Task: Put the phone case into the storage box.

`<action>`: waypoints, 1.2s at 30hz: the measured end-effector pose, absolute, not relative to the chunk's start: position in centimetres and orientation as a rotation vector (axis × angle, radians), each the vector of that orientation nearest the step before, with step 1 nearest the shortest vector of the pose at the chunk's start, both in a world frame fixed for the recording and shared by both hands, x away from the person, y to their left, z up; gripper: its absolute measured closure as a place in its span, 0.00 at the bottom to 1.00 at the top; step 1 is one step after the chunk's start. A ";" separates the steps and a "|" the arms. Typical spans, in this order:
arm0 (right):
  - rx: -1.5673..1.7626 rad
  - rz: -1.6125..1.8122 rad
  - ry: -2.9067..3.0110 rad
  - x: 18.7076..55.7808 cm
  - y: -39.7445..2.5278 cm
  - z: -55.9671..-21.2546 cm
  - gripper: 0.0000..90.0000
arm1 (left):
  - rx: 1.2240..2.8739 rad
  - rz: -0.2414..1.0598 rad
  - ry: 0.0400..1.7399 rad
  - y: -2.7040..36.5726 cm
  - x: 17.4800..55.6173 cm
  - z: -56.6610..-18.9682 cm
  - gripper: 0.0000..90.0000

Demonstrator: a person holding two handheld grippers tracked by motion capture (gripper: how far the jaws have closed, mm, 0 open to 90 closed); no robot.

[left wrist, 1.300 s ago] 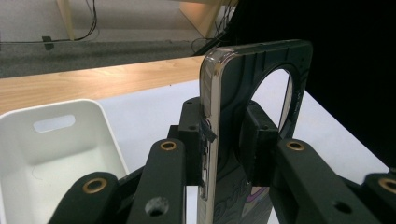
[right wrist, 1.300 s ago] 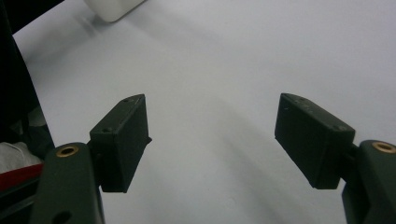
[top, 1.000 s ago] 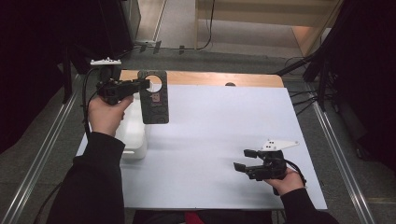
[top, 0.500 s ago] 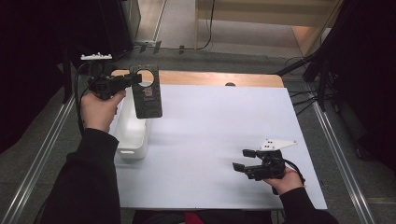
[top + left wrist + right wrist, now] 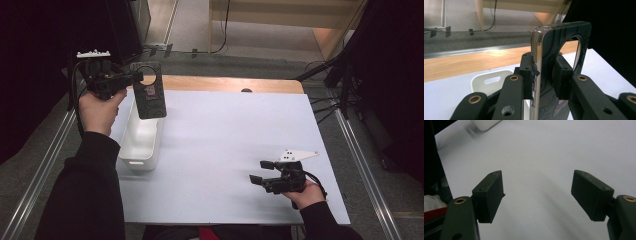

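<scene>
Lifted higher & further back since a sec ago: left gripper (image 5: 131,79) now carries the phone case (image 5: 149,96) up over the far end of the white bin (image 5: 145,161), well clear of its rim, where earlier it hung lower, nearer the bin's middle. Right gripper (image 5: 261,172) hasn't budged, well apart to the right of the bin, resting low over the white tabletop (image 5: 225,130), jaws wide w/ nothing between them.

Left jaws are clamped on the case's side wall beside the big round camera cutout, pads (image 5: 527,75) on both faces; case hangs long-side down. Prob. very light, a thin flexible shell w/ a glossy edge, so likely slippery & apt to pivot when gripped at one end. Better hold imo: mid-length on the long edge, modest squeeze, as it should flex rather than crack.
</scene>
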State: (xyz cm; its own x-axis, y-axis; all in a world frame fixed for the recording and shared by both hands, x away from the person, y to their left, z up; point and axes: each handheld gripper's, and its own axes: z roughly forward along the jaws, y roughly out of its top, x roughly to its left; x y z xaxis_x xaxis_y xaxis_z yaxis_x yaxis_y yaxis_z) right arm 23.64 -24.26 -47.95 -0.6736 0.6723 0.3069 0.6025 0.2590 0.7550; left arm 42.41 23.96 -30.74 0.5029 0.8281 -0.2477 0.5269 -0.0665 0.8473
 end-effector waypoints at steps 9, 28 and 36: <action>1.234 1.397 2.432 23.7 -24.1 -48.1 0.28 | 1.729 0.381 1.171 24.7 43.4 -30.8 0.81; 1.247 1.393 2.430 23.7 -24.1 -48.3 0.28 | 1.727 0.418 1.193 25.1 45.5 -31.3 0.81; 1.255 1.404 2.418 23.4 -24.4 -48.4 0.28 | 1.738 0.434 1.190 25.2 46.1 -31.8 0.81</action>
State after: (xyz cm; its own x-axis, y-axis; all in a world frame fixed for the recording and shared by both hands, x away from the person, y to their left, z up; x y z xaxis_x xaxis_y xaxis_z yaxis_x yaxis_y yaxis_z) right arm 23.45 -24.38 -48.41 -0.6622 0.6802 0.3145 0.6103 0.2461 0.7529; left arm 46.13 25.16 -31.84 0.4631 0.8610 -0.2102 0.5233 -0.0742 0.8489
